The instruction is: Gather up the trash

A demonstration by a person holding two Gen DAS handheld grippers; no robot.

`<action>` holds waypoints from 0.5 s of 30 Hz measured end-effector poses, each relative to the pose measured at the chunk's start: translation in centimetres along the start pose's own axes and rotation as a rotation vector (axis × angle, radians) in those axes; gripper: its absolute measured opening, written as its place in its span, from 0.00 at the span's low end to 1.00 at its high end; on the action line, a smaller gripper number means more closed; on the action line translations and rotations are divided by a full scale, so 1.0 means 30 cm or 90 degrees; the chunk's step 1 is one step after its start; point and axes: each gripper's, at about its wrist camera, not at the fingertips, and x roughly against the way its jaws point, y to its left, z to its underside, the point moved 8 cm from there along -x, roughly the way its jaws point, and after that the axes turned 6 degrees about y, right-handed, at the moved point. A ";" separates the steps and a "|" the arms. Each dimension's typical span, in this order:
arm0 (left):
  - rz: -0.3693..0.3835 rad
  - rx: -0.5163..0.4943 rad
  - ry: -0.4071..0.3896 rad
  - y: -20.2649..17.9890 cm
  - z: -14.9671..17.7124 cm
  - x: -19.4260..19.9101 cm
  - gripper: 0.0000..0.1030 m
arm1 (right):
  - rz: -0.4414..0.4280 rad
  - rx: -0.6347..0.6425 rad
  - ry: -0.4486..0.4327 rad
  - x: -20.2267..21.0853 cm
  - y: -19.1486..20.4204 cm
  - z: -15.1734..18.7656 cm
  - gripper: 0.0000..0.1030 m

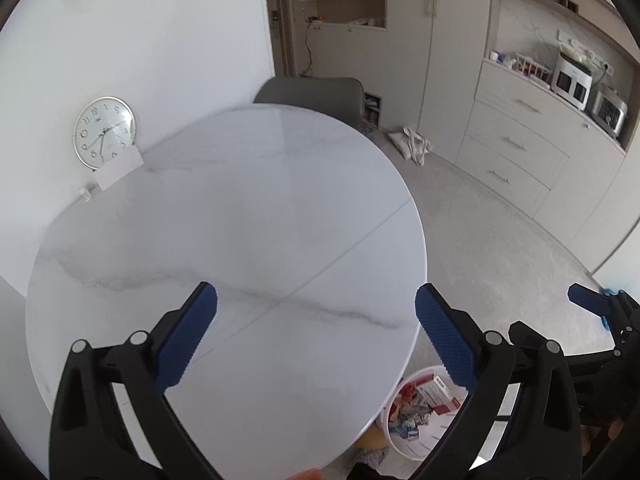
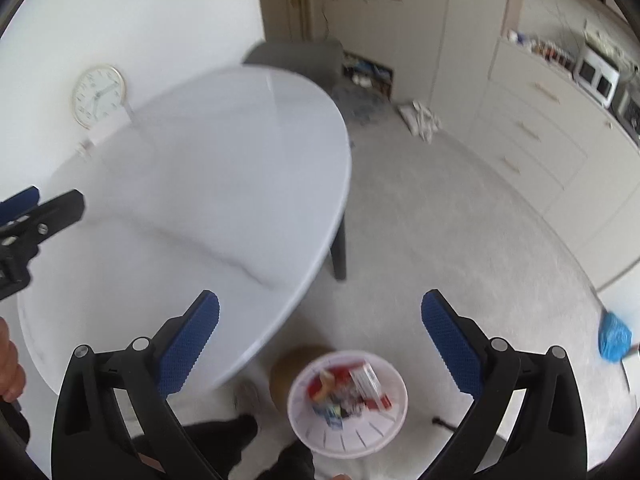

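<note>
A round white table (image 1: 240,208) with faint grey veins fills most of both views, its top bare, and everything else is placed from it. Beyond its far edge stands a grey chair (image 1: 312,94), pushed in close. Past the table's right side, across the pale floor (image 1: 480,240), a run of beige cabinets (image 1: 516,148) carries small kitchen appliances on its counter. At the table's far left edge a white wall clock (image 1: 105,132) leans against the wall with a white card just in front of it. On the floor beyond the table lies a crumpled pale bag (image 1: 412,142). Just beside the table's near right edge, down on the floor, sits the white bin (image 2: 347,438), and the trash (image 2: 348,390) lies inside it: a red-and-white carton and a jumble of coloured wrappers. The left gripper (image 1: 316,308) hangs over the table's near part, its blue-padded fingers wide apart with nothing between them. The right gripper (image 2: 320,312) hangs off the table's near right edge, above the bin, its fingers likewise spread wide and holding nothing. Farther right of the table, a small blue bag (image 2: 614,336) rests on the floor.
</note>
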 end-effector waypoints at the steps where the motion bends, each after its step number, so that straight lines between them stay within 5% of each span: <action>1: -0.009 0.007 -0.014 0.031 -0.030 0.026 0.92 | -0.007 0.006 -0.018 0.033 0.027 -0.043 0.98; 15: -0.039 0.074 -0.168 0.256 -0.322 0.295 0.93 | -0.005 0.002 -0.210 0.366 0.163 -0.411 0.98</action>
